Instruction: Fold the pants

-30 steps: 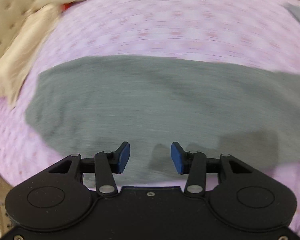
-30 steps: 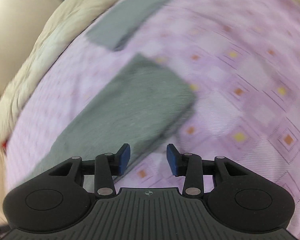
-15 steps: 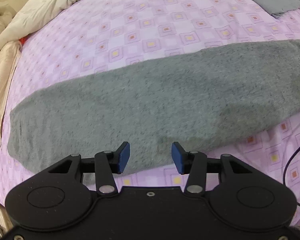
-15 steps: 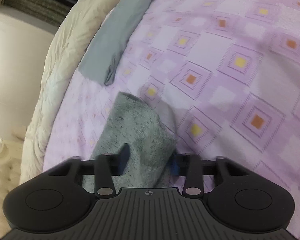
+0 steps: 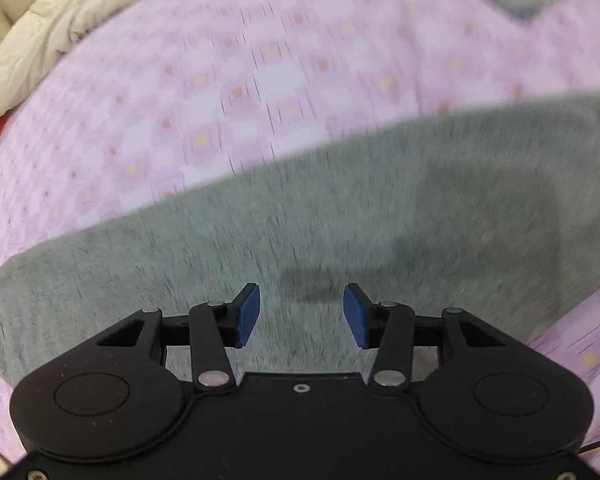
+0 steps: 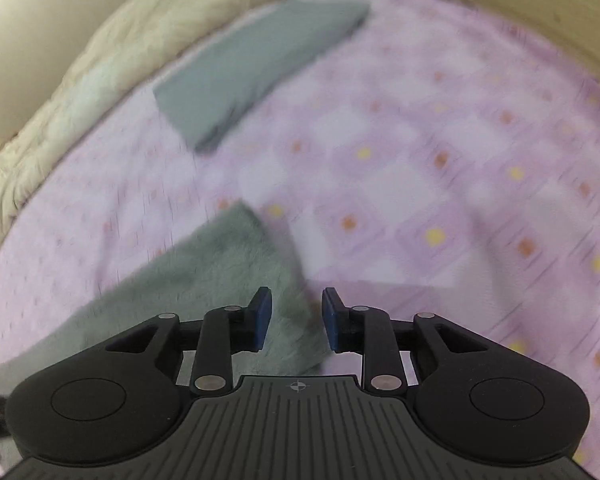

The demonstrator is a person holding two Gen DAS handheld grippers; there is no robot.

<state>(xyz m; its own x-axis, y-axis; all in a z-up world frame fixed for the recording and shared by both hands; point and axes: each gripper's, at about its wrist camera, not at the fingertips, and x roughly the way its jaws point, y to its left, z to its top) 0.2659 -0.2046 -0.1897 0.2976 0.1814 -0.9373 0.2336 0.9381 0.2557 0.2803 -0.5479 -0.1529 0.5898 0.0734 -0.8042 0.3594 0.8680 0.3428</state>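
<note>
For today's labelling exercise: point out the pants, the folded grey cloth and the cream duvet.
pants (image 5: pixel 340 220), left wrist view, middle of the fabric
folded grey cloth (image 6: pixel 256 64), right wrist view, top face
cream duvet (image 6: pixel 100 64), right wrist view, bunched edge

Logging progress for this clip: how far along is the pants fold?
Done: the grey pants lie in one long narrow strip on the purple bedsheet, apparently folded lengthwise.

In hand: nothing. Left claw is open above the strip; right claw is open at its end.

Left: the crosswise folds. A separate grey folded garment lies further back.
</note>
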